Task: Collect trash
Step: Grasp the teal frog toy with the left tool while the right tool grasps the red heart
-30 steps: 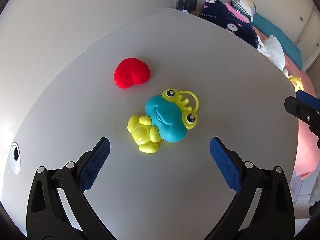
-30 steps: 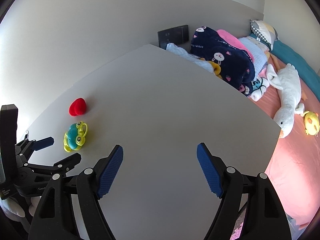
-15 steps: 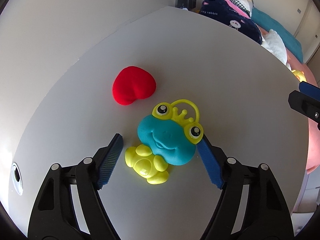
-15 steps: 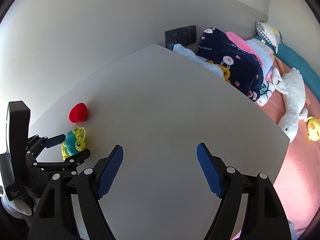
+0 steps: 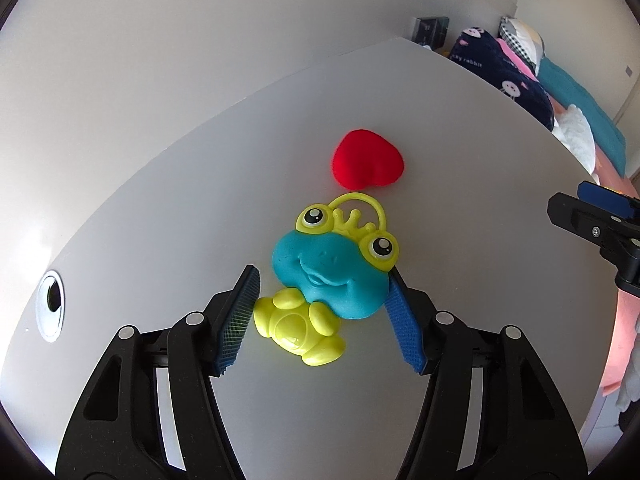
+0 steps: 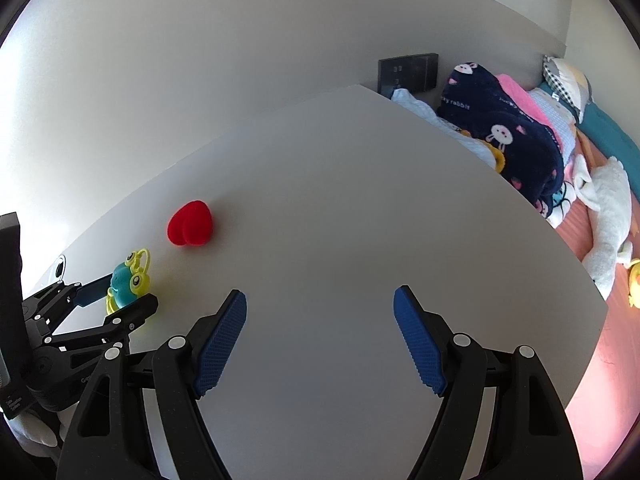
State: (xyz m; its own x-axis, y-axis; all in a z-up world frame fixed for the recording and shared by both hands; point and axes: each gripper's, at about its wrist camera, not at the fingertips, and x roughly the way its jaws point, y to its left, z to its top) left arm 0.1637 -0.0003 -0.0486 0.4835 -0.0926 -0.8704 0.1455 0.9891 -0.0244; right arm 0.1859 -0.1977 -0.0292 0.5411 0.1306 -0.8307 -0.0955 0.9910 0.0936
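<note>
Both grippers over table point(image 6: 360, 208): left gripper point(image 5: 320, 316) closing round frog toy point(image 5: 332, 276), maybe touching; right gripper point(image 6: 320, 340) spread, empty.

two downward wrist views, shared table point(image 5: 460, 128)

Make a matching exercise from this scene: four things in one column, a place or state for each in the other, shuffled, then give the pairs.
Things:
1. frog toy
2. red heart
3. right gripper
4. white plush

Places or states:
A. off the table, on the pink bedding
B. between the closing jaws of the left gripper
C. open, with nothing between its jaws
D. lying on the table just beyond the frog toy

Pairs: 1-B, 2-D, 3-C, 4-A
</note>
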